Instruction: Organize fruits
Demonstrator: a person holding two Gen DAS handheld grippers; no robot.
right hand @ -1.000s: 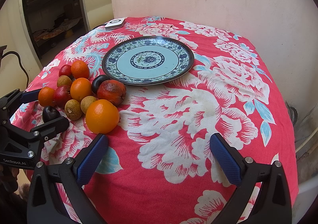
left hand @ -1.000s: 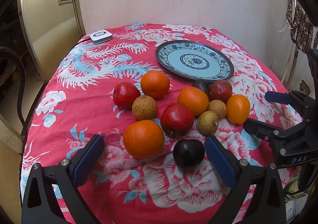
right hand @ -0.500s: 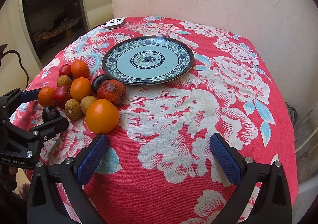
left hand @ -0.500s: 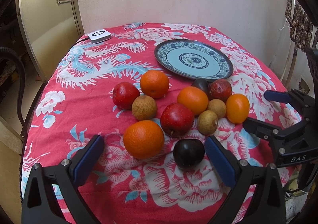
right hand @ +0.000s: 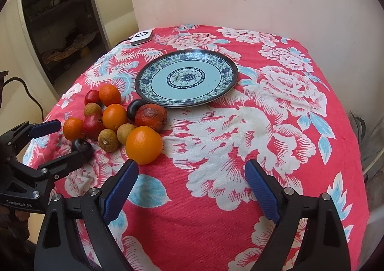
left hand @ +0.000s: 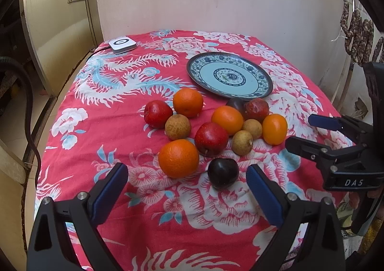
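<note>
Eleven fruits (left hand: 211, 138) are sitting bunched on the red floral tablecloth (left hand: 108, 112), just ahead of the left gripper (left hand: 187, 193) and off to the left of the right gripper (right hand: 192, 189). Nothing's on the plate (left hand: 254, 93) yet, which is lying beyond the pile, touching nothing as far as I can tell.

What's changed: honestly not much in position, both hands are basically parked where they were a second ago. The only thing moving is the right gripper, whose jaws are closing in a bit from full spread, with nothing but cloth between them. The left one is gaping wide and empty, with the dark plum (left hand: 223, 173) and the near orange (left hand: 178, 158) lying just past its tips. So I'm guessing the sorting is only just about to kick off.

The left view is showing dried sausages (left hand: 357, 30) hanging by the wall, which the right view is missing. The right view is showing the second dark plum (right hand: 135, 108) clearly beside the blotchy red fruit (right hand: 150, 117); from the left it's mostly hidden.
</note>
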